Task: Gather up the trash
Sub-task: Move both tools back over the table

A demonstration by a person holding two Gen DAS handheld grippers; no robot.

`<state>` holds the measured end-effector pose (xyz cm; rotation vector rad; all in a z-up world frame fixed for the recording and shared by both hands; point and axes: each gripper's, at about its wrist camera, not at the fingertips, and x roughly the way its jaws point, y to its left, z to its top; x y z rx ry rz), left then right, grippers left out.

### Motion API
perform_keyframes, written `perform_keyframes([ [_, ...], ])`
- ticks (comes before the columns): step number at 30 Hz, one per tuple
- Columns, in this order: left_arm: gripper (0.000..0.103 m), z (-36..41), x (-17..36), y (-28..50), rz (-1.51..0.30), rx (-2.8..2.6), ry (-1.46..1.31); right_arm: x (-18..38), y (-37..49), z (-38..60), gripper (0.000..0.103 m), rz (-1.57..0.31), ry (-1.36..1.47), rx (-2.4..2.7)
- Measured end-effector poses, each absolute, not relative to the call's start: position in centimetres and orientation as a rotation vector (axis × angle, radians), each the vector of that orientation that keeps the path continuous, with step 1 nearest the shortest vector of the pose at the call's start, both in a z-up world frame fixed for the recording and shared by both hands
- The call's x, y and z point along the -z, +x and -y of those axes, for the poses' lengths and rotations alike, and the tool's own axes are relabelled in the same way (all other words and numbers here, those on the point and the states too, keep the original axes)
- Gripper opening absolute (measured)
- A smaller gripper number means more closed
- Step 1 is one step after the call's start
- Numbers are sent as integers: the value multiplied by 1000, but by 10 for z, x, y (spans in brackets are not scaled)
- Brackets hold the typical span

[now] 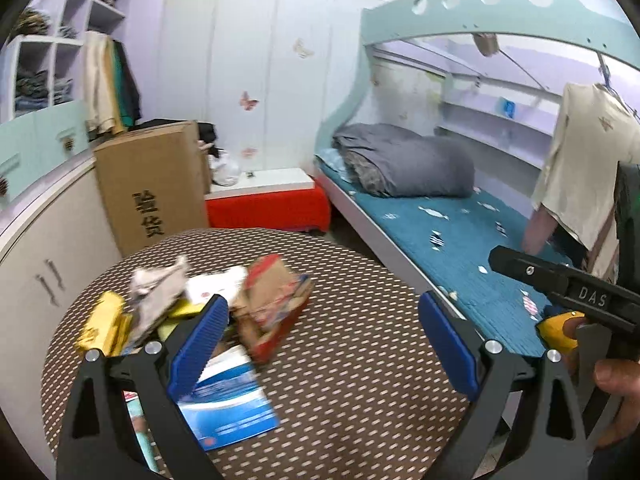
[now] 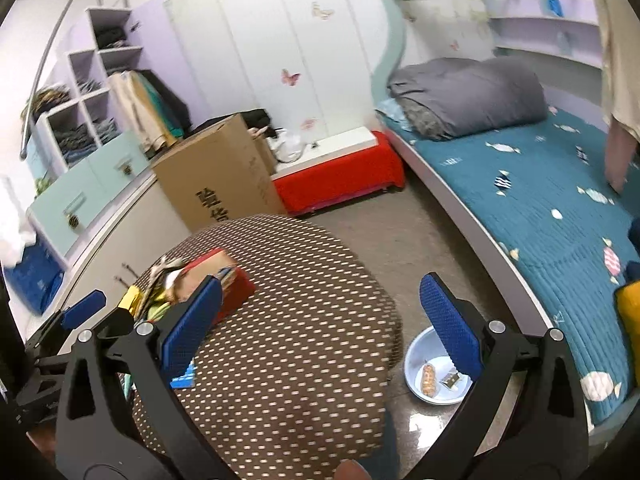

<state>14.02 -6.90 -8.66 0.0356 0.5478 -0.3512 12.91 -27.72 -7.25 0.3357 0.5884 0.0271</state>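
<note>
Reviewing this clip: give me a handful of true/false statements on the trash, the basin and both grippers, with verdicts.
1. The left gripper holds nothing, jaws wide apart. True.
2. The pale blue plastic basin stands on the round brown dotted table. False: it sits on the floor beside the table.
3. The basin already holds two small wrappers. True.
4. The right gripper is clamped on the torn red-and-brown cardboard box. False: its jaws are open and empty.
5. The trash is piled on the table's left part. True.
</note>
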Motion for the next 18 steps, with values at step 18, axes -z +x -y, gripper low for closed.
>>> perform_keyframes([
  [18,94,-72,152,114,-644,132,-53,105,160,163,97,-715,182,-192],
])
